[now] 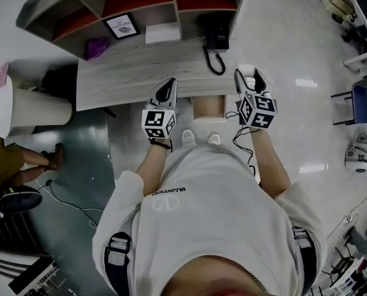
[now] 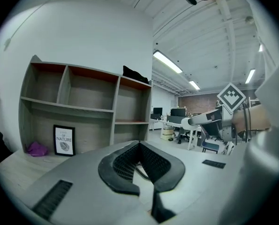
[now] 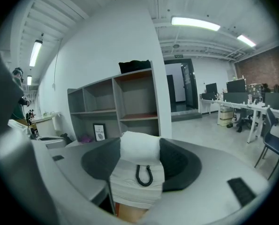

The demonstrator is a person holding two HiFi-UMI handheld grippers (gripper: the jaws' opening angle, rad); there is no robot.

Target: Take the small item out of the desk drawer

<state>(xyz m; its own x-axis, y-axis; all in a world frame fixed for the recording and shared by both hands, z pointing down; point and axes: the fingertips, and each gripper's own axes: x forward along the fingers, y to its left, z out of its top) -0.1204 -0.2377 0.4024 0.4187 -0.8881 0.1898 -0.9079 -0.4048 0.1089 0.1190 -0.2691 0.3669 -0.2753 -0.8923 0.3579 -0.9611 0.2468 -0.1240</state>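
The small white soft item [image 3: 139, 150] is pinched between the pads of the right gripper [image 3: 139, 143] and held just above the front edge of the pale wood-grain desk [image 1: 140, 73]. The removal is judged essentially done. The left gripper [image 2: 139, 146] is pressed together, with nothing in it.

Bright, even light from ceiling tubes [image 3: 195, 23]; glare on the floor [image 1: 306, 83] right of my counter [image 1: 140, 66]; fisheye edges curve and darken.
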